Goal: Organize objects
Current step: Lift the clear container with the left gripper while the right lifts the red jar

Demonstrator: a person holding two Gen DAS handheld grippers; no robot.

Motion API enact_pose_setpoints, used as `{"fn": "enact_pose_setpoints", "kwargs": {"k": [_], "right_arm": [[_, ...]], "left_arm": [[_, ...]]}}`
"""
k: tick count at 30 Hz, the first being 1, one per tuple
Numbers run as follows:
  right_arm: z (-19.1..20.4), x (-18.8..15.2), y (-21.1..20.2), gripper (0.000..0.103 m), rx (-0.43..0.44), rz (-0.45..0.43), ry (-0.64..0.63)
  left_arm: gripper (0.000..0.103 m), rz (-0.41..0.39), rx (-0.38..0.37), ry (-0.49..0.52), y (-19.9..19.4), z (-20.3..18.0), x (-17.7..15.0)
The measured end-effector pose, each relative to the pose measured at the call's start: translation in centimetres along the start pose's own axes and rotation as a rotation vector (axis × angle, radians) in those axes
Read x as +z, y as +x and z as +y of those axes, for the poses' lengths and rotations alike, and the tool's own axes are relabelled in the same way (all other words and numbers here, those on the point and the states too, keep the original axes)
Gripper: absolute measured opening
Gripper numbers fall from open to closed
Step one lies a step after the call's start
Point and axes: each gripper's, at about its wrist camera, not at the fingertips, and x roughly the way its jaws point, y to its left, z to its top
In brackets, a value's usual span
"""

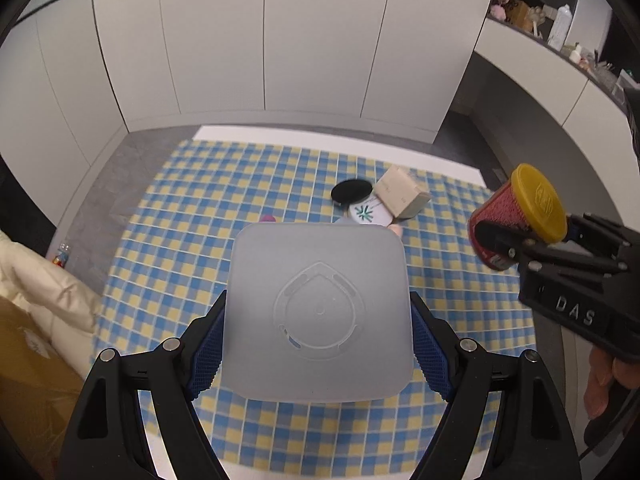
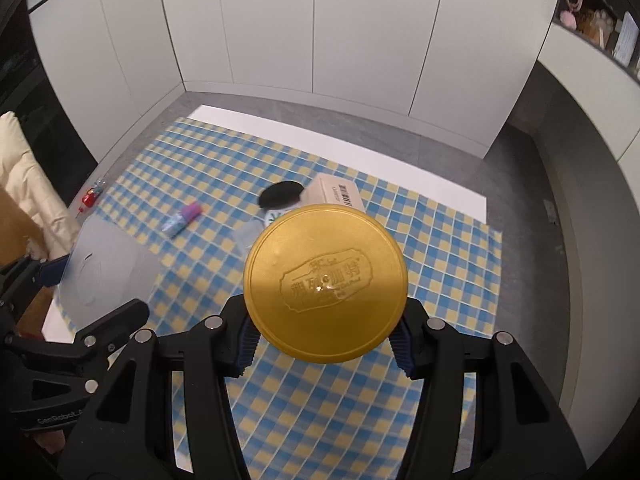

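Left gripper (image 1: 318, 344): jaws spread wide, blue ribbed pads pressed against both sides of a frosted translucent square plastic container (image 1: 320, 312), held clear above the blue-and-yellow checked tablecloth (image 1: 180, 216).

Right gripper (image 2: 326, 350): jaws about half open, clamped on a red cylindrical can with a round gold plastic lid (image 2: 326, 284), lid facing the camera, embossed lettering on top. Same can (image 1: 520, 216) seen from the left wrist view, tilted on its side between the right fingers, well above the cloth.

Left on the cloth, beyond both grippers: a beige cardboard box (image 2: 338, 194), touching a black round disc (image 2: 280, 195); well apart to the left, a small purple-and-blue tube (image 2: 183, 219).
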Motion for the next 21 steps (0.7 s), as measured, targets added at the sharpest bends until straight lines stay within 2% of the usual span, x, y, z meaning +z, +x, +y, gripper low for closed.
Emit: {"fn": "enact_pose_setpoints", "kwargs": {"k": [11,21], "right_arm": [[2.9,-1.8,-8.7,0.056,0.030,-0.071,-0.019],[4.1,-4.3,-13.4,0.056,0.040,-0.114,-0.017]], "left_arm": [[0.082,-0.097,0.007,-0.031,-9.3,1.2,-1.1],[0.082,-0.155,0.015,-0.036,-13.8,1.6,-3.0]]}}
